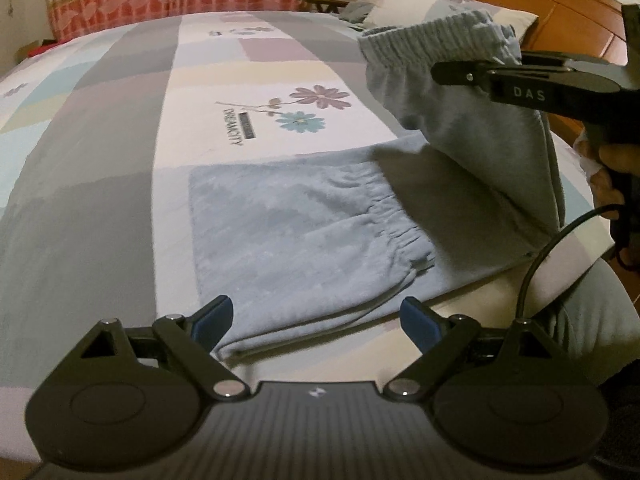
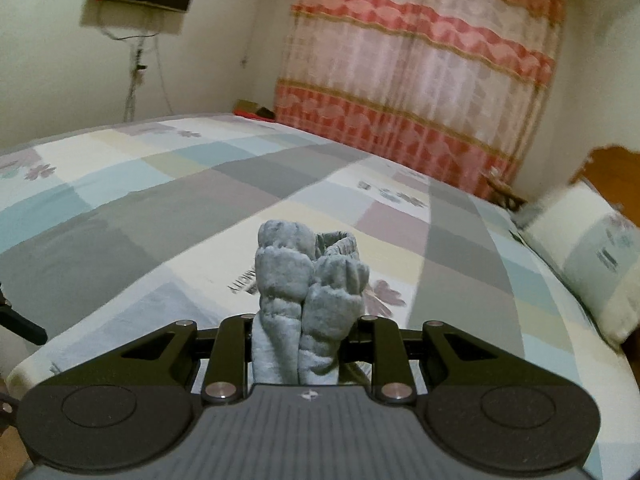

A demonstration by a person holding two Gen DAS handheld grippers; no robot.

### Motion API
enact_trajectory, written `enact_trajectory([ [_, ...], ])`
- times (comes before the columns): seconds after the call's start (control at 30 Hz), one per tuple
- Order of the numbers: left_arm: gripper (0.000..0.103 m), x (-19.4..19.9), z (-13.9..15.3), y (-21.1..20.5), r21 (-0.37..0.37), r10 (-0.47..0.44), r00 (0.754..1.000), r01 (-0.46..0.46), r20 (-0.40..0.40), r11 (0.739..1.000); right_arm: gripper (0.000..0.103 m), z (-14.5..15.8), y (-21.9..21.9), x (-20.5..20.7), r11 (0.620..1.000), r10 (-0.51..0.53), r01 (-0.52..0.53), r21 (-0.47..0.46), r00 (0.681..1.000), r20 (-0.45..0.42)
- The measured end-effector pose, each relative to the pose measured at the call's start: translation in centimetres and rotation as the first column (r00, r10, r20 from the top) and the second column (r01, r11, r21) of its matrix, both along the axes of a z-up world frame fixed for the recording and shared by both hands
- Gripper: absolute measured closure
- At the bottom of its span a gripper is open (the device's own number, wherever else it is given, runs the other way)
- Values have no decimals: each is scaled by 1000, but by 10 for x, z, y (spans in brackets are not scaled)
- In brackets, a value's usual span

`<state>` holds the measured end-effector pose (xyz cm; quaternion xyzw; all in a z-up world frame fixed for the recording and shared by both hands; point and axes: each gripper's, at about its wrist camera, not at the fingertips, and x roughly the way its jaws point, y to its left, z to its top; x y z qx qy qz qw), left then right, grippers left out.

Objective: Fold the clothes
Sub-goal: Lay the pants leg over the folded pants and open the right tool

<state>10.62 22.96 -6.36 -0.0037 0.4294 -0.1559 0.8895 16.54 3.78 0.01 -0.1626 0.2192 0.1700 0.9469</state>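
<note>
Grey-blue sweatpants [image 1: 304, 236] half-folded on bed (cuffs lifted).

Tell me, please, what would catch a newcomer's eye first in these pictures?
First, the grey-blue trousers lying on the patchwork bedspread, with their cuffed ends lifted at the right, pinched in the right gripper. Next, the left gripper hangs wide open over the trousers' near edge. Behind the bed, a red-banded curtain stands out.

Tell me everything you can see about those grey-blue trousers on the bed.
The grey-blue trousers look like soft fleecy sweatpants with a gathered elastic waistband. One part lies flat on the patchwork bedspread. The other end, with ribbed cuffs, is lifted off the bed, bunched and pinched in the right gripper. The left gripper hovers open over the near edge, not gripping it.
</note>
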Motion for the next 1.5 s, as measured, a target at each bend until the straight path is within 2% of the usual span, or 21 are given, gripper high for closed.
enact_trajectory([
  [0.3,12,-10,-8,23,-11,58,998,-58,-24,998,75,-17,59,-4,988,116,-113,-105,993,26],
  [0.6,12,-21,-16,41,-27,118,992,-120,-53,992,75,-51,94,-9,951,181,-163,-264,983,44],
  [0.87,12,-26,-16,48,-34,133,990,-135,-54,990,74,-35,97,-8,948,163,-132,-291,983,86],
  [1.1,12,-29,-16,51,-21,149,987,-150,-59,988,74,-68,123,-8,908,241,-219,-357,970,19],
  [1.23,12,-29,-16,54,-7,157,985,-158,-67,987,74,-78,129,-6,902,264,-257,-346,964,-29],
  [1.5,12,-27,-16,51,0,153,986,-153,-65,988,72,-80,132,5,919,270,-289,-270,957,-107],
])
